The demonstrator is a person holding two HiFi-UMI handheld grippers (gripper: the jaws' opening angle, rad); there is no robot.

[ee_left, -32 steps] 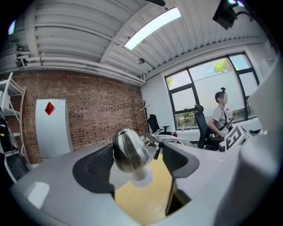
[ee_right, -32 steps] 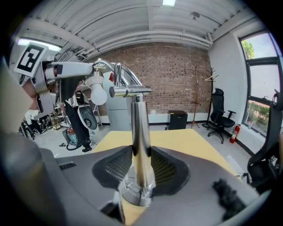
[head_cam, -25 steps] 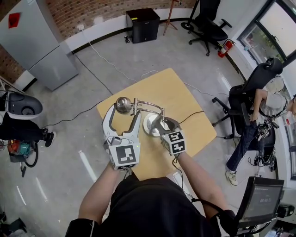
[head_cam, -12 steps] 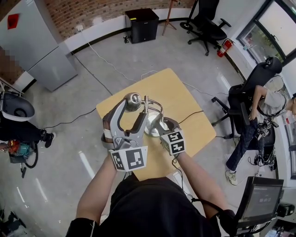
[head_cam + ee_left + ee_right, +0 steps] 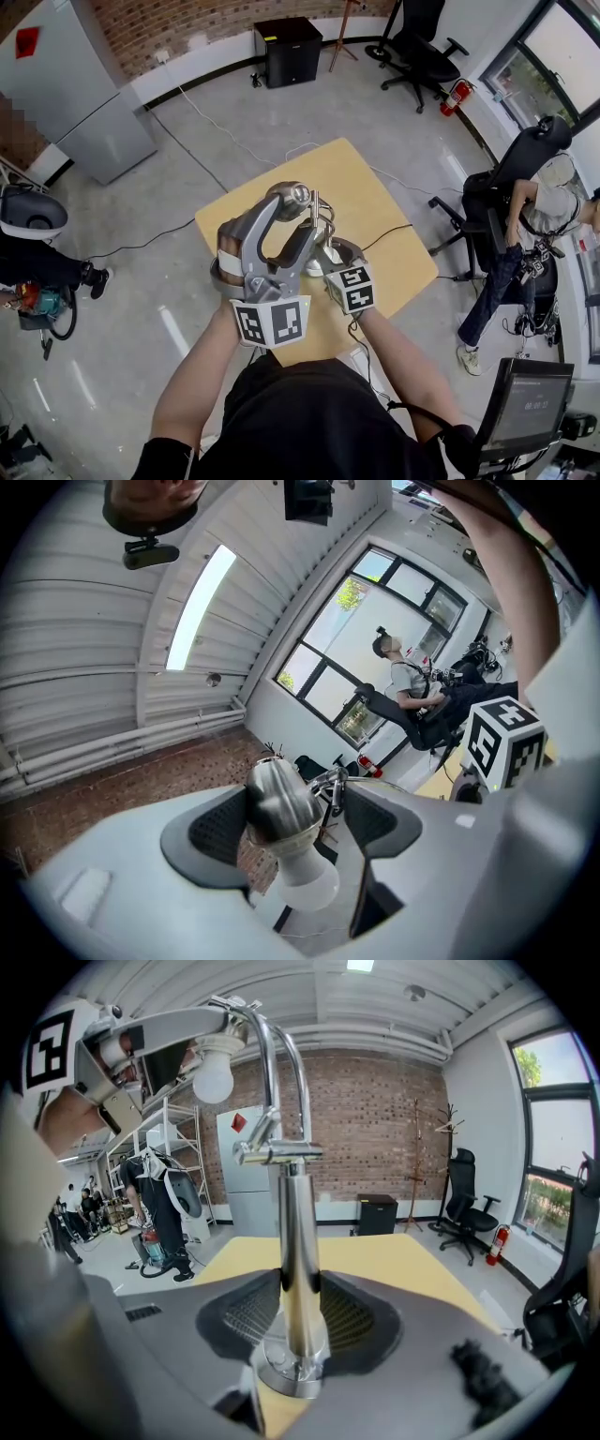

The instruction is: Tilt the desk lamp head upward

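A chrome desk lamp stands on the yellow table (image 5: 375, 211). My left gripper (image 5: 292, 210) is shut on the lamp head (image 5: 293, 195), held high over the table. In the left gripper view the chrome lamp head (image 5: 275, 802) and its white bulb (image 5: 307, 885) sit between the pads of that gripper (image 5: 298, 822), pressed against the left pad. My right gripper (image 5: 327, 251) is shut on the upright lamp post (image 5: 294, 1241) just above the round base (image 5: 291, 1374); the pads of the right gripper (image 5: 295, 1312) touch both sides. The bulb (image 5: 214, 1072) hangs at upper left there.
A black cable (image 5: 392, 231) runs off the table's right edge. A person sits in an office chair (image 5: 511, 202) to the right. A black cabinet (image 5: 289, 49) and a grey cabinet (image 5: 89, 94) stand by the brick wall. A monitor (image 5: 530, 403) is at lower right.
My left gripper has risen and shifted right with the lamp head in it, rolling as it went, so the head sits higher. The right gripper has stayed on the post.
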